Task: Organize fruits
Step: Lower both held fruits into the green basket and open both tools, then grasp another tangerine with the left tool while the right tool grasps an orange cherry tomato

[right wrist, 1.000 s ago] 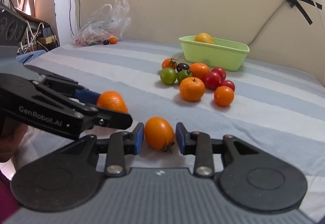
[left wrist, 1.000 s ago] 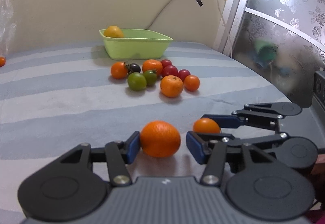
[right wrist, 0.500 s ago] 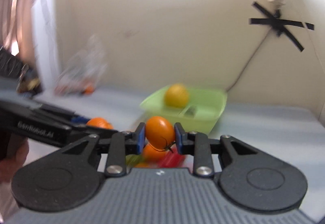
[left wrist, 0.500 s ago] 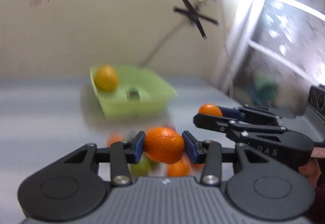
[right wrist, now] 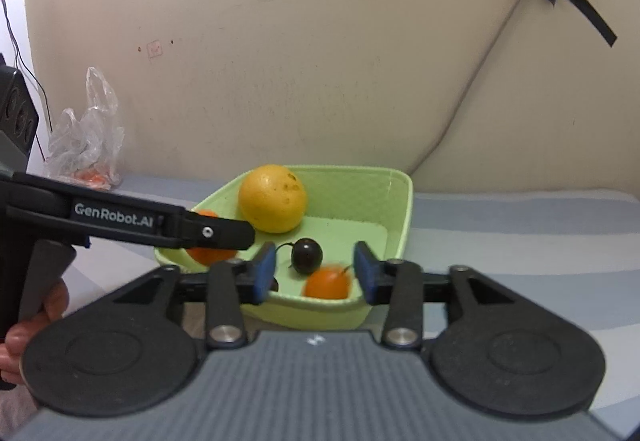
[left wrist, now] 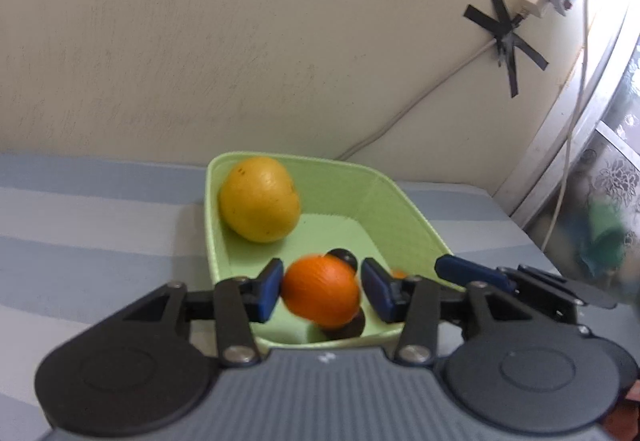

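Note:
The light green basket (left wrist: 404, 197) sits on the striped cloth against the wall and holds a big yellow fruit (left wrist: 259, 199) and a dark tomato (right wrist: 306, 250). My left gripper (left wrist: 324, 291) hangs over the basket's near end with its jaws opening. The orange (left wrist: 320, 295) between them is blurred, with a gap at the right pad. My right gripper (right wrist: 315, 273) is beside it over the same basket (right wrist: 400, 209), jaws opening. The small orange tomato (right wrist: 326, 283) is blurred, below and clear of its pads. The yellow fruit (right wrist: 273, 198) lies at the basket's back.
The cream wall rises straight behind the basket, with a cable and black tape on it. A crumpled plastic bag (right wrist: 86, 137) lies at the back left of the striped cloth (left wrist: 100, 225). A window frame (left wrist: 560, 169) stands at the right. A person's hand (right wrist: 24, 329) holds the left gripper.
Both grippers carried their fruit from the near part of the cloth to above the basket. Their jaws have since parted, and the orange and the orange tomato are loose.

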Demonstrator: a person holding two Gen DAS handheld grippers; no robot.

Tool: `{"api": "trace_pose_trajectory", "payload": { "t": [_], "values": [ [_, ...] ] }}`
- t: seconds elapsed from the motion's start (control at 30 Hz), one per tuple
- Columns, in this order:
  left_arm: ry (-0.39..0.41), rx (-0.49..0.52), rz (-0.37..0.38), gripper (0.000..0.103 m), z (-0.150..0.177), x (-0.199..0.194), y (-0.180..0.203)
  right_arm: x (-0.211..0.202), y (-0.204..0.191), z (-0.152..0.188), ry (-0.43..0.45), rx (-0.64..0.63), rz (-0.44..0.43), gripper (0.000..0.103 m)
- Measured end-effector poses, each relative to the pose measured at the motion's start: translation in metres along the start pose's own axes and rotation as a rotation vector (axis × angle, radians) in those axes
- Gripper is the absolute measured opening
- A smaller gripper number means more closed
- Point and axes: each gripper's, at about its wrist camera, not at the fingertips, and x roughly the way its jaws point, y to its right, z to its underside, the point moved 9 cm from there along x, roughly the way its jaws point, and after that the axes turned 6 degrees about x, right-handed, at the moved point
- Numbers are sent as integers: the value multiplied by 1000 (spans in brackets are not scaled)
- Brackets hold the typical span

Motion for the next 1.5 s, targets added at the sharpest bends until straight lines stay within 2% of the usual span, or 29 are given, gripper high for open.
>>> {"api": "trace_pose_trajectory", "payload": {
  "t": [0.1,0.27,0.4,0.47,0.53,0.67,0.73,0.87,0.93,1.13,1.17,1.2,1.23,1.37,1.5],
  "values": [
    [18,1,1,53,0,-14,2,-15,-1,-2,24,-7,0,48],
    [109,34,64,53,14,-79,13,-73,-11,13,73,-21,-37,47],
    [101,63,91,53,60,-121,16,-116,-19,52,59,-13,-42,47],
    [76,50,88,53,86,-130,16,-127,-20,71,47,-31,-7,47],
    [60,33,116,53,105,-136,22,-129,-22,89,21,-18,4,47],
    [53,198,135,53,124,-134,64,-124,-22,101,-21,-13,12,47],
    [30,246,127,53,130,-121,77,-119,-21,99,-34,-32,23,47],
    [-37,221,112,53,136,-93,78,-113,-22,98,-55,-56,12,47],
    [-55,209,112,53,139,-88,75,-111,-21,101,-66,-73,20,40],
    [-47,209,125,51,139,-84,75,-103,-16,105,-101,-29,-56,39],
    [-45,203,130,50,139,-84,75,-102,-16,105,-108,-18,-71,38],
    [-43,200,135,41,139,-84,75,-102,-17,105,-113,-17,-82,38],
    [-45,190,159,37,139,-85,76,-102,-19,106,-116,-21,-89,32],
    [-51,144,194,37,143,-93,76,-109,-26,109,-118,-48,-92,30],
    [-51,145,216,37,154,-121,77,-131,-39,116,-105,-33,-110,30]
  ]
}}
